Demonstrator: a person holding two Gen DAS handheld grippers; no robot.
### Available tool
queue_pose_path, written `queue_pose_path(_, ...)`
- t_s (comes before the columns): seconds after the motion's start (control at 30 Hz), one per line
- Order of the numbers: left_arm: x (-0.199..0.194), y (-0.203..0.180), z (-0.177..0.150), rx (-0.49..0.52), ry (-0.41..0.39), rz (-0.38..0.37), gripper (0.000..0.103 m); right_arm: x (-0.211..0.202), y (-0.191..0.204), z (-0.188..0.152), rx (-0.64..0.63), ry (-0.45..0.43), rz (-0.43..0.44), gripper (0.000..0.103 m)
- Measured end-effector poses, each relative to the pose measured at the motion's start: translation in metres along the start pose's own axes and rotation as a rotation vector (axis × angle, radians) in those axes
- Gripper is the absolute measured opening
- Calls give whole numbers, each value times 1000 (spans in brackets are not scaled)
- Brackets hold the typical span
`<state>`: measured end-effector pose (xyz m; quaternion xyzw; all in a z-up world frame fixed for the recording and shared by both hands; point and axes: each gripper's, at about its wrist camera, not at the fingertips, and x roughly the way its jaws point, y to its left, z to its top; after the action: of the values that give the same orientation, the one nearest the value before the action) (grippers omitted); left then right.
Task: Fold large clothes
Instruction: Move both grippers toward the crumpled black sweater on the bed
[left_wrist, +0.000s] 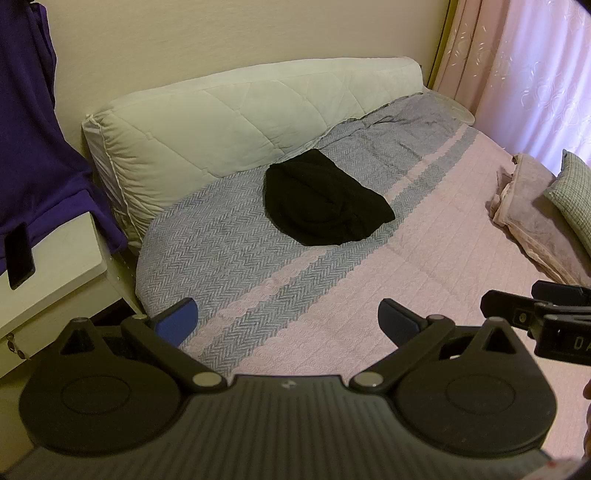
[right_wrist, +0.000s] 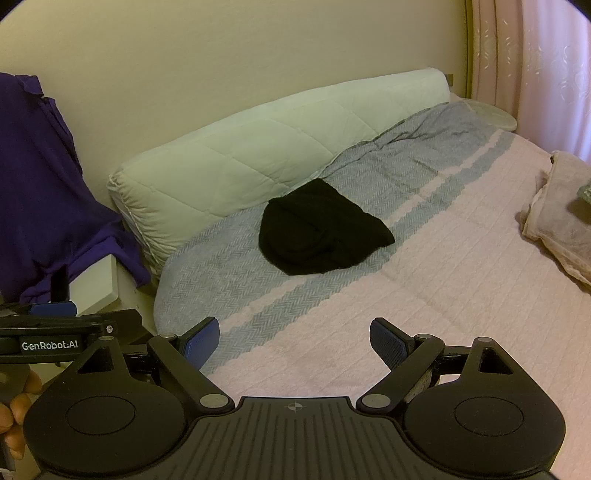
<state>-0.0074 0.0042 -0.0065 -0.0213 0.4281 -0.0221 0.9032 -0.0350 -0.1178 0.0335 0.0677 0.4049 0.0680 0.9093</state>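
While both tongs hang empty, left gripper and right gripper with jaws spread apart, we see the black garment lying bunched on the bed well ahead of both; folding looks unstarted, we judge; purple garment hangs far left.

One black garment lies on the bed, ahead of the left gripper and slightly right of its centre line, well apart from both fingers. It is a soft, dark, knit-like cloth, bunched into a compact rounded heap with curved folds across its top; one corner points right. From the right gripper it sits ahead, a little left of centre, also well clear. Neither gripper touches it.
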Motion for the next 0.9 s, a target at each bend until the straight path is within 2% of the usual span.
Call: queue_pose_path(0.9,-5,37,-8,50,18,-56,102,-1,35,-13,34,2,-46,86)
